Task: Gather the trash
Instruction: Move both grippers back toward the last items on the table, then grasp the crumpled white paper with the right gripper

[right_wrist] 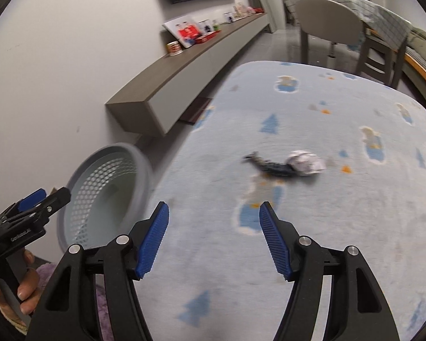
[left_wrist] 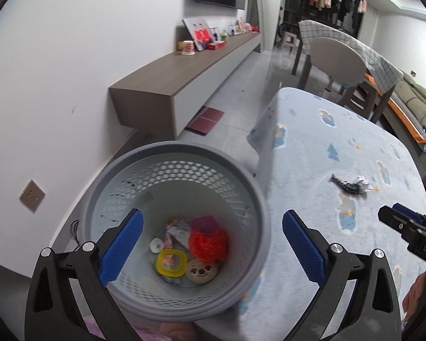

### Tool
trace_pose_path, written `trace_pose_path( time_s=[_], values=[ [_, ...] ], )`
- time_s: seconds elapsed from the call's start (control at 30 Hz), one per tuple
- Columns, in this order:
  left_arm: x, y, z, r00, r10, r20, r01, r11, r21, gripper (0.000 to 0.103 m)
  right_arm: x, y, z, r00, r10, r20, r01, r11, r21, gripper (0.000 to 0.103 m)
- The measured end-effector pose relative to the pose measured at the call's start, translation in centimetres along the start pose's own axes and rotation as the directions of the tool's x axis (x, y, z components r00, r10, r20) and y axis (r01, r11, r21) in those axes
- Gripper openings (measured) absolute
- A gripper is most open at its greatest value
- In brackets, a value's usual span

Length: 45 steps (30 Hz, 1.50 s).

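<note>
Round grey plastic waste basket with perforated pale walls (left_wrist: 258, 199), standing beside the left edge of the table; taken as landmark for all entries

Inside the basket, on its floor: white round cap (left_wrist: 156, 246); yellow square-rimmed lid (left_wrist: 171, 263); pale printed wrappers (left_wrist: 179, 230); tan biscuit with a face (left_wrist: 200, 270); crumpled orange-red net (left_wrist: 208, 244)

Left tongs, black arms with blue ribbed pads (left_wrist: 212, 250): above the basket mouth, spread wide, holding nothing

Table under a pale blue fleece cloth printed with trees and bears (left_wrist: 312, 147): right of the basket

Dark twisted wrapper (left_wrist: 346, 186): lying on the cloth, well right of the basket

Crumpled white paper ball (right_wrist: 305, 162): touching the wrapper's far end from the basket

Right tongs, same make (right_wrist: 214, 237): over the cloth right of the basket, opened wide, empty, short of the wrapper

Long wood-topped wall cabinet (left_wrist: 184, 65): beyond the basket, against the white wall

Beige chair (left_wrist: 338, 59): beyond the table's far edge, far right of the basket
</note>
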<state>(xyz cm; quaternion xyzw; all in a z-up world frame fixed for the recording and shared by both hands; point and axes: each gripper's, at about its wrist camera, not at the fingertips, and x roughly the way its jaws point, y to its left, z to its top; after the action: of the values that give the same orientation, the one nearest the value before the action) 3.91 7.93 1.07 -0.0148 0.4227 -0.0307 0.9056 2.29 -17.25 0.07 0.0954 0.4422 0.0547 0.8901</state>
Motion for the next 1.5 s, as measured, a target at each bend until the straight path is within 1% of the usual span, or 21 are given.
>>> trace_pose_path(
  time_s=[0.1, 0.17, 0.27, 0.33, 0.43, 0.53, 0.73, 0.87, 1.0, 1.23, 1.27, 1.3, 1.37, 1.4, 1.5],
  values=[
    [0.6, -2.1, 0.4, 1.000, -0.029, 0.001, 0.028, 0.999, 0.023, 0.097, -0.1, -2.6, 0.4, 0.999, -0.045, 0.012, 0.044, 0.999, 0.031, 0.064],
    [1.2, -3.3, 0.7, 0.998, -0.065, 0.005, 0.065, 0.998, 0.027, 0.097, 0.2, -4.4, 0.8, 0.998, -0.057, 0.011, 0.057, 0.997, 0.054, 0.064],
    [2.6, -5.2, 1.2, 0.994, -0.108, -0.018, 0.108, 0.994, 0.033, 0.097, 1.0, -6.7, 1.3, 0.997, -0.071, 0.004, 0.070, 0.994, 0.083, 0.064],
    [3.3, -6.4, 1.5, 0.993, -0.119, -0.019, 0.119, 0.992, 0.041, 0.097, 1.6, -7.7, 1.7, 0.997, -0.078, 0.000, 0.078, 0.993, 0.093, 0.064],
    [4.2, -8.1, 1.9, 0.993, -0.115, -0.013, 0.116, 0.991, 0.062, 0.097, 2.7, -9.0, 2.2, 0.997, -0.070, -0.015, 0.071, 0.991, 0.112, 0.064],
    [5.2, -9.7, 2.4, 0.994, -0.107, -0.007, 0.107, 0.991, 0.082, 0.097, 3.8, -9.4, 2.7, 0.997, -0.066, -0.026, 0.069, 0.991, 0.112, 0.064],
    [6.9, -11.6, 2.9, 0.997, -0.078, 0.011, 0.076, 0.990, 0.120, 0.097, 6.1, -9.3, 3.9, 0.997, -0.066, -0.043, 0.069, 0.994, 0.085, 0.064],
    [8.1, -12.1, 2.7, 0.998, -0.055, 0.010, 0.053, 0.989, 0.137, 0.097, 7.8, -9.3, 4.3, 0.996, -0.054, -0.066, 0.060, 0.994, 0.091, 0.064],
    [9.0, -12.3, 2.2, 0.999, -0.042, -0.001, 0.042, 0.989, 0.144, 0.097, 9.0, -9.1, 4.4, 0.994, -0.078, -0.075, 0.084, 0.994, 0.076, 0.064],
    [9.6, -12.7, 1.2, 0.998, -0.059, -0.027, 0.062, 0.986, 0.153, 0.097, 10.7, -9.3, 4.4, 0.988, -0.116, -0.101, 0.124, 0.989, 0.082, 0.063],
    [9.7, -12.7, 1.0, 0.998, -0.062, -0.031, 0.066, 0.986, 0.154, 0.097, 10.9, -9.3, 4.4, 0.988, -0.116, -0.103, 0.125, 0.989, 0.081, 0.061],
    [9.7, -12.8, 0.9, 0.997, -0.064, -0.035, 0.069, 0.985, 0.156, 0.097, 11.0, -9.3, 4.4, 0.988, -0.112, -0.106, 0.121, 0.990, 0.078, 0.053],
    [9.7, -12.9, 0.6, 0.997, -0.068, -0.039, 0.074, 0.984, 0.161, 0.097, 10.8, -9.1, 4.4, 0.989, -0.111, -0.095, 0.118, 0.991, 0.068, 0.049],
    [9.7, -12.9, 0.5, 0.997, -0.071, -0.040, 0.076, 0.984, 0.164, 0.097, 10.8, -9.0, 4.4, 0.990, -0.108, -0.091, 0.114, 0.992, 0.062, 0.044],
    [9.8, -13.1, 0.2, 0.996, -0.074, -0.042, 0.080, 0.982, 0.171, 0.097, 10.4, -8.9, 4.5, 0.992, -0.097, -0.081, 0.102, 0.993, 0.062, 0.041]
  ],
)
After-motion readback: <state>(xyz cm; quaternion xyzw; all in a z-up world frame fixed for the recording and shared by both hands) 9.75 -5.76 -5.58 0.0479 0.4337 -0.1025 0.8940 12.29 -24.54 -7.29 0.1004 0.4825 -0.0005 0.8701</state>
